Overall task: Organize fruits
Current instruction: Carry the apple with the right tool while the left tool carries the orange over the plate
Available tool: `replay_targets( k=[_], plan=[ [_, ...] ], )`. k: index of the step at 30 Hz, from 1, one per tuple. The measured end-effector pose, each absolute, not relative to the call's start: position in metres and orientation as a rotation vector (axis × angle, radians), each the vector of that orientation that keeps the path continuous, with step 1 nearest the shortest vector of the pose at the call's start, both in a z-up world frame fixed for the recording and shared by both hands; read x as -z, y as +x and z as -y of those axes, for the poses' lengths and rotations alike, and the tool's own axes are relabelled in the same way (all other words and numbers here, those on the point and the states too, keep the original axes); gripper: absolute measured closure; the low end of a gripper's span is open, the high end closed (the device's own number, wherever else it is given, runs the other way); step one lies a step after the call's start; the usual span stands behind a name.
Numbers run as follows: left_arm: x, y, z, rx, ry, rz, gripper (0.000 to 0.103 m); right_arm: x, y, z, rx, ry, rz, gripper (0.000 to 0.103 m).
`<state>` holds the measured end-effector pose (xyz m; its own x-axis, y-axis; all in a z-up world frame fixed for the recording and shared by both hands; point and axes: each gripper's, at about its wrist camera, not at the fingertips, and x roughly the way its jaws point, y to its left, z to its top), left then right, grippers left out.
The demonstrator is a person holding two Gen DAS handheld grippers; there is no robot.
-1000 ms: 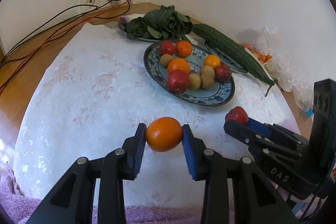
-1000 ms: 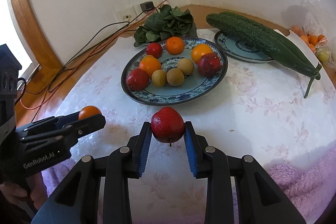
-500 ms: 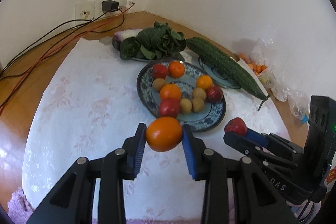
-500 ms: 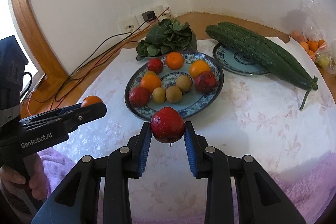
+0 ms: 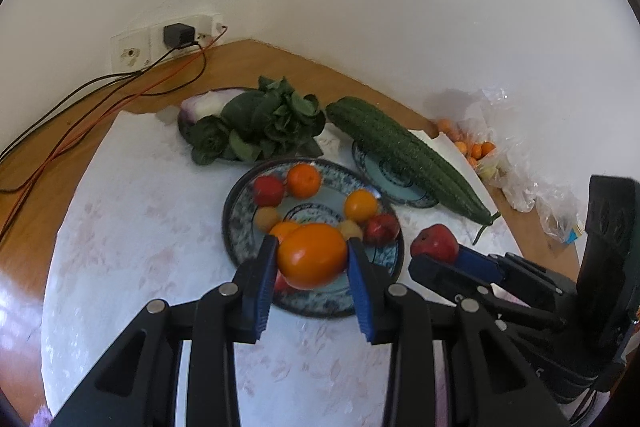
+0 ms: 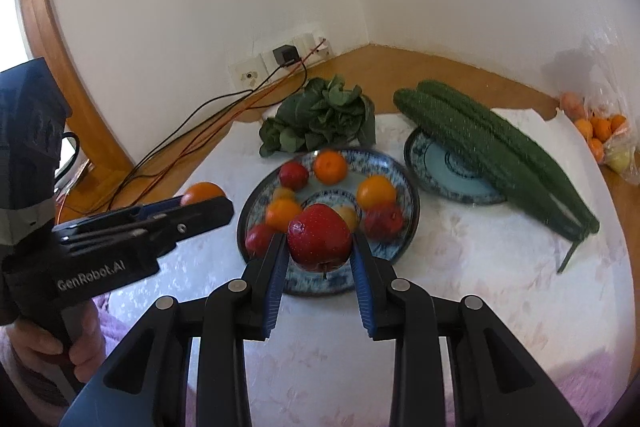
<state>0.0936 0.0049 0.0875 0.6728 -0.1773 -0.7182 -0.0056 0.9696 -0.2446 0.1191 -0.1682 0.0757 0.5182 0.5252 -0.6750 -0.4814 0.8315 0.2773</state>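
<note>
left tool [image 5: 312,257]: clamps orange [image 5: 312,255], raised over plate [image 5: 236,227] | right tool [image 6: 320,247]: clamps apple [image 6: 319,241], alongside

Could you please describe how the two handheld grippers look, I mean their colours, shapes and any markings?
Both are matte black plastic with angular linkage arms and silver rivets. The fingers carry blue ribbed pads. The left gripper bears white "GenRobot.AI" lettering on its side. The right gripper has a boxy black body behind it. A bare hand grips the left handle.
</note>
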Motion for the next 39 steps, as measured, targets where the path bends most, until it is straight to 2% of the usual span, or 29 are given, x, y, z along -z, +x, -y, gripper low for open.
replay_targets(
  k=[20,39],
  plan=[
    [-0.054,0.155,0.006,0.132,-0.249,-0.873,0.067,-0.063,0.188,0.166,-0.578,0.078,-0.861,0.071],
    [-0.035,0.166,0.005,0.122,-0.218,-0.864,0.067,-0.039,0.226,0.152,-0.561,0.021,-0.874,0.071]
  ],
)
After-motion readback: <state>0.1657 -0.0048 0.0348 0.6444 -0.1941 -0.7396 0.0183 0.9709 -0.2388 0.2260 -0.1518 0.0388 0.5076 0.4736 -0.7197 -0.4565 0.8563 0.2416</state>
